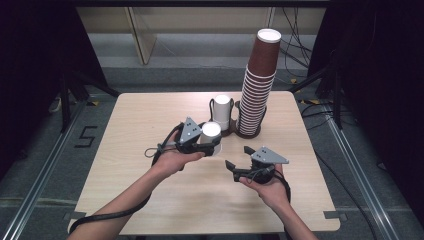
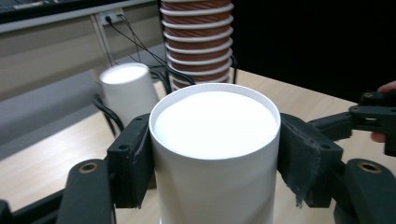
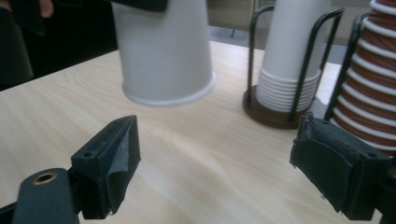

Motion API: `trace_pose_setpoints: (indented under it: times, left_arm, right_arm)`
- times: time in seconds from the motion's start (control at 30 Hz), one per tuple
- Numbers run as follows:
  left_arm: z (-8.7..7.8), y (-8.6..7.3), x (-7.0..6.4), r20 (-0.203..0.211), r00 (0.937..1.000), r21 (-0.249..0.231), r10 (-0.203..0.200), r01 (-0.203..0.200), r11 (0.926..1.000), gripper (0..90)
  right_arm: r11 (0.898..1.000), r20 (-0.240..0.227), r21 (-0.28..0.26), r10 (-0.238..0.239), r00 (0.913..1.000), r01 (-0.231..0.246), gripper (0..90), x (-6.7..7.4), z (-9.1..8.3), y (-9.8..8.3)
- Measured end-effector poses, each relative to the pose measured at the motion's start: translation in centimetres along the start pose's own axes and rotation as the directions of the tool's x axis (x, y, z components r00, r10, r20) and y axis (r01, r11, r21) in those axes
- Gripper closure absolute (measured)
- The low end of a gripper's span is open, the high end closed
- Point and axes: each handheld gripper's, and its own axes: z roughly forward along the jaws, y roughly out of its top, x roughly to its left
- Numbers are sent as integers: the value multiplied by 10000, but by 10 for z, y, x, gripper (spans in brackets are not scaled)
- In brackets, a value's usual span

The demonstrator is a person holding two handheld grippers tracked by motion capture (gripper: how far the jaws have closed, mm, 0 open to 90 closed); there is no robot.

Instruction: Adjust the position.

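Observation:
My left gripper [image 1: 210, 143] is shut on an upside-down white paper cup [image 1: 211, 136], its pads pressed on both sides of the cup [image 2: 215, 140] just below the closed base. In the right gripper view the cup [image 3: 163, 51] hangs slightly tilted, its rim a little above the tabletop. My right gripper [image 1: 237, 156] is open to the right of the cup and nearer the person, and nothing is between its jaws [image 3: 219, 158]. It points toward the cup and the holders.
A stack of white cups [image 1: 221, 112] stands upside down in a black wire holder [image 3: 299, 60] behind the held cup. To its right rises a tall stack of brown cups [image 1: 257, 85]. The light wooden table [image 1: 150, 115] has bare room at left and front.

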Motion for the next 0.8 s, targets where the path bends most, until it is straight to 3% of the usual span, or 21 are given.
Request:
trace_pose_setpoints:
  times: [0.07, 0.13, 0.17, 0.23, 0.3, 0.33, 0.4, 0.5, 0.63, 0.8]
  left_arm:
    - [0, -2, -7, 155, 9999, 15, 10, -10, 10000, 326]
    - [0, -4, -13, 330, 9994, 7, -66, 66, 10000, 326]
    - [0, -5, -15, 369, 9993, 24, -65, 64, 10000, 326]
    - [0, -6, -17, 411, 9991, 39, -75, 73, 10000, 326]
    - [-1, -9, -24, 514, 9986, 105, -77, 72, 9999, 326]
    - [-1, -11, -26, 553, 9984, 113, -113, 107, 9999, 326]
    - [0, -13, -29, 674, 9976, 32, -142, 140, 9999, 326]
    - [1, -15, -33, 802, 9967, 132, -141, 131, 9998, 326]
    - [4, -15, -35, 892, 9959, 123, -163, 152, 9998, 326]
    - [7, -15, -39, 1085, 9939, 62, -183, 177, 9998, 326]
  right_arm:
    - [9994, 32, -20, -347, 9994, 347, 153, 3, -1, -1]
    - [9998, -248, -135, -163, 9996, 159, 152, 8, -1, -1]
    - [9993, -137, -106, -354, 9993, 352, 152, 10, -2, 0]
    - [9997, -112, -141, -224, 9997, 222, 152, 13, -3, 0]
    - [9986, -355, -330, -431, 9984, 419, 152, 20, 0, 3]
    - [9974, -241, -371, -635, 9977, 625, 152, 22, 1, 3]
    - [9981, -317, -197, -597, 9977, 591, 152, 25, 3, 4]
    - [9964, -333, -226, -820, 9961, 813, 154, 25, 7, 4]
    - [9970, -461, -136, -772, 9959, 767, 158, 26, 10, 4]
    - [9959, -250, -115, -900, 9956, 898, 190, 23, 12, 2]
